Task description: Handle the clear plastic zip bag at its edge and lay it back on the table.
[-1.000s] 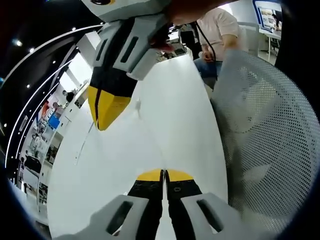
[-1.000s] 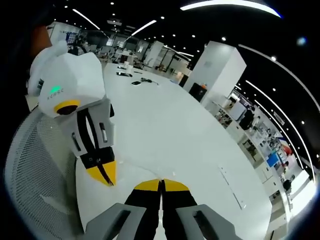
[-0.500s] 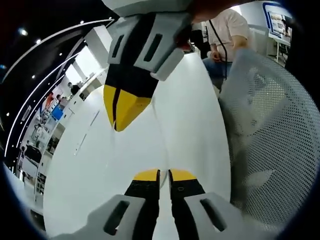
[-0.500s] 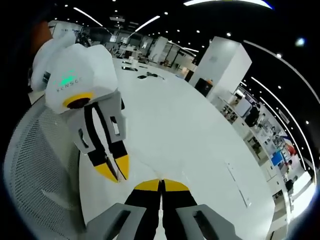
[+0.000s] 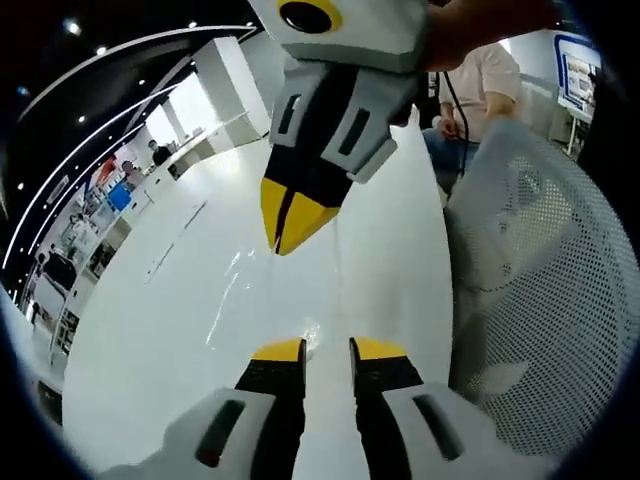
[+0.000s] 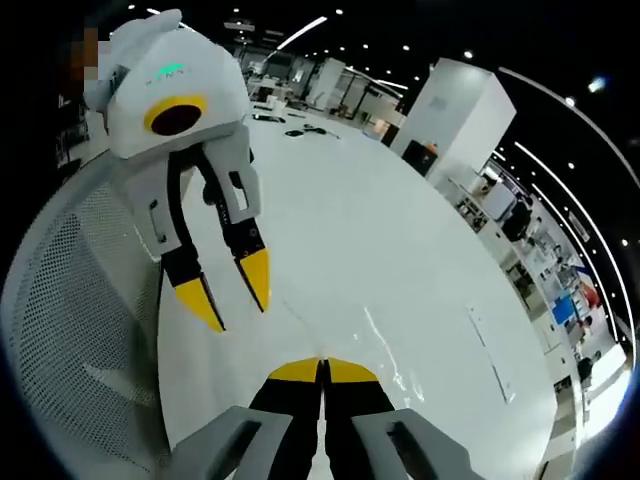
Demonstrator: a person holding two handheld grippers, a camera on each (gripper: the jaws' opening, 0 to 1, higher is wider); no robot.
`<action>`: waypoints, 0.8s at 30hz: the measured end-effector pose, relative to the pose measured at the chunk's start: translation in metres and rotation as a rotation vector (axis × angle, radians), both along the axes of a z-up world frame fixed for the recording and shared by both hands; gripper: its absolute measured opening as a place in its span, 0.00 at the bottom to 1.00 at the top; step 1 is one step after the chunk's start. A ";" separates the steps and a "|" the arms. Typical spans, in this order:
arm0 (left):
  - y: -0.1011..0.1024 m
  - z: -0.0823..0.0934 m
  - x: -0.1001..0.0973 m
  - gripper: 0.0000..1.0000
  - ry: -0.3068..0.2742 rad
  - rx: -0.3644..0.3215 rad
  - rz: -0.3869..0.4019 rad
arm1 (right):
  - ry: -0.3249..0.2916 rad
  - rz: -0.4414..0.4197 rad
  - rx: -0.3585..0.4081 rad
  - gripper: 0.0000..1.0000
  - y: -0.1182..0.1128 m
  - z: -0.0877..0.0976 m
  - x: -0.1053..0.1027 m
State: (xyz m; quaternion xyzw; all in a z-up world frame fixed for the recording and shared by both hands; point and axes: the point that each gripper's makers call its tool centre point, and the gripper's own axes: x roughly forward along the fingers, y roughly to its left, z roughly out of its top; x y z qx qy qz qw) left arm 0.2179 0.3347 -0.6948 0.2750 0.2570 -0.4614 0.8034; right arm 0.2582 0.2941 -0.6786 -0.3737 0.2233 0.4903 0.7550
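The clear plastic zip bag [image 5: 236, 292] lies glinting on the white table [image 5: 140, 340], nearly see-through. In the left gripper view my left gripper [image 5: 328, 350] stands open just above the bag's near edge, nothing between its jaws. My right gripper [image 5: 284, 248] comes down from above, shut, its yellow tips at the bag's far edge. In the right gripper view my right gripper [image 6: 322, 366] is shut with the bag's [image 6: 388, 352] edge running into its tips. The left gripper [image 6: 242, 316] hangs open to its left over the table [image 6: 330, 220].
A white mesh chair back [image 5: 540, 270] stands close along the table's edge [image 6: 80, 310]. A seated person [image 5: 480, 80] is at the table's far end. Small dark items [image 6: 290, 130] lie far down the table, near a white pillar [image 6: 450, 110].
My left gripper's jaws have parted from shut to open. The right gripper stays shut, and its tips have come lower toward the table. The bag's glints now show on the tabletop.
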 end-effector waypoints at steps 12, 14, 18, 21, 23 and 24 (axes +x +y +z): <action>0.023 0.003 0.004 0.41 0.051 -0.070 0.156 | -0.002 0.011 -0.034 0.00 -0.009 -0.012 0.017; 0.026 0.004 0.005 0.47 0.067 -0.111 0.204 | -0.012 0.024 -0.051 0.00 -0.009 -0.012 0.019; 0.033 0.006 0.005 0.62 0.094 -0.172 0.286 | -0.014 0.033 -0.081 0.00 -0.015 -0.019 0.029; 0.037 0.005 0.001 0.67 0.123 -0.196 0.326 | -0.006 0.027 -0.093 0.00 -0.019 -0.026 0.035; 0.043 0.001 0.003 0.69 0.126 -0.198 0.332 | -0.005 0.023 -0.102 0.00 -0.022 -0.028 0.037; 0.044 0.000 0.001 0.69 0.130 -0.198 0.336 | -0.004 0.019 -0.103 0.00 -0.023 -0.028 0.038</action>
